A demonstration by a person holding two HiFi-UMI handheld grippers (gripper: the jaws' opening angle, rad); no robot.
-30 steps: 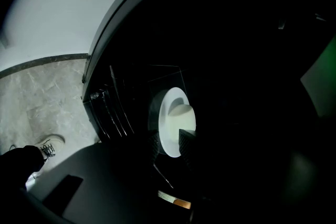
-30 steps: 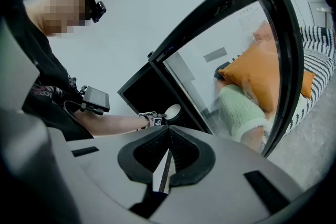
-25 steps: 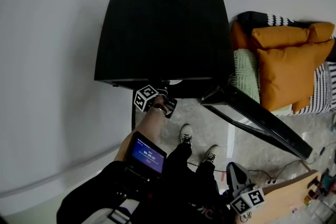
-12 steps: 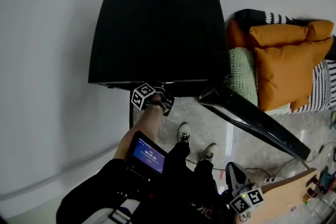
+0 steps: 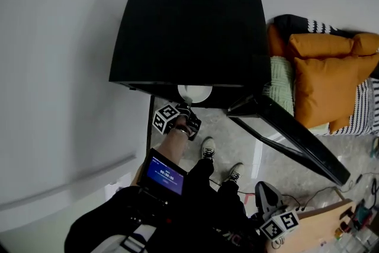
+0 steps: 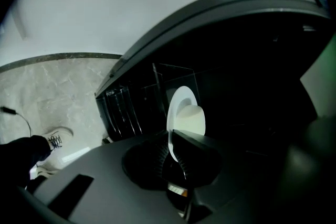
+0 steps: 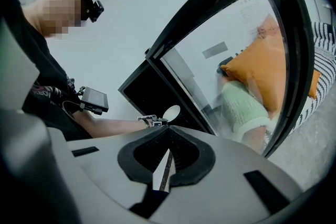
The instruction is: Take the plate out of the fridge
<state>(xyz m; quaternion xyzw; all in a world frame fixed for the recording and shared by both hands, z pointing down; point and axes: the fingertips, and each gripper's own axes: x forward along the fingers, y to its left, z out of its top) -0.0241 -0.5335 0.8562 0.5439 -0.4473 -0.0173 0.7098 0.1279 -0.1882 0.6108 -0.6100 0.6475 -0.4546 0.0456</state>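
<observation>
The fridge (image 5: 189,32) is being shown as matt black, smooth, w/ glossy glass in its door (image 7: 210,60). The plate (image 5: 194,93) is being seen as smooth, glossy white (ceramic, prob.). The floor (image 5: 222,127) is being shown as polished veined stone; the cushions (image 5: 331,77) as orange cloth, w/ a green knit throw (image 5: 283,83) alongside.

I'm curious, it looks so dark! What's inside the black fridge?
A white plate is at the fridge opening, its rim pinched by the left tool. Behind it stand clear shelf walls. Deeper in, it is too dark to see anything.
</observation>
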